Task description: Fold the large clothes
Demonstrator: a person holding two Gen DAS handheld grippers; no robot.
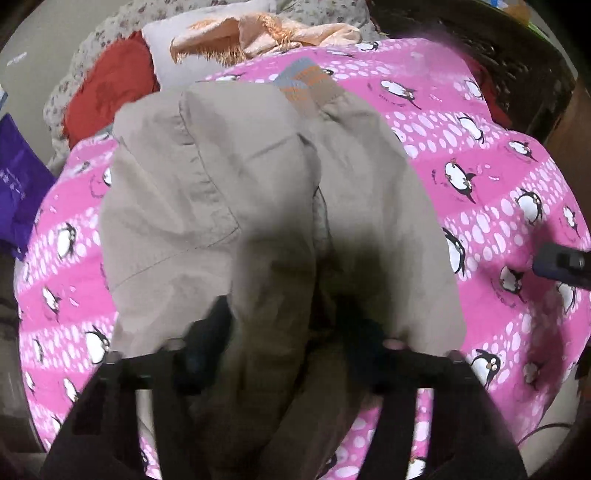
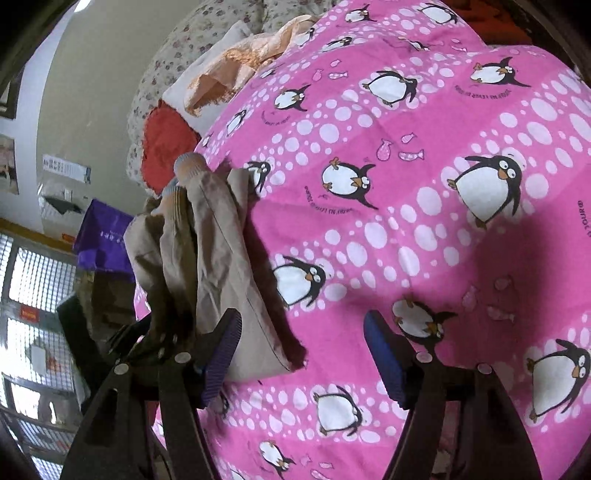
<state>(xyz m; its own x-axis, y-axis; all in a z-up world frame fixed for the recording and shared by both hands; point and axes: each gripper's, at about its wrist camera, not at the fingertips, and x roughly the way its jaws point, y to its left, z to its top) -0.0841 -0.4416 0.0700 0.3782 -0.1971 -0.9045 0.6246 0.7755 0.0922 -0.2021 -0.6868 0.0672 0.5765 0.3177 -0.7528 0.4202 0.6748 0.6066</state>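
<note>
Holding the beige jacket (image 1: 258,192) bunched between its pads, left gripper (image 1: 284,347) has it; long axis runs away. Right gripper (image 2: 303,354) gapes, empty, jacket to its left.

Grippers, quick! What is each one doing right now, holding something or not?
Left gripper: its jaws are around the beige garment; whether they are shut cannot be told.
Right gripper: open, holding nothing, over the pink penguin blanket.

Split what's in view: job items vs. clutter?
Job:
khaki trousers
left gripper, fabric bunched between its fingers
right gripper, open, empty
pink penguin sheet, work surface

Clutter:
red cloth
peach garment
purple bag
floral bedding
</note>
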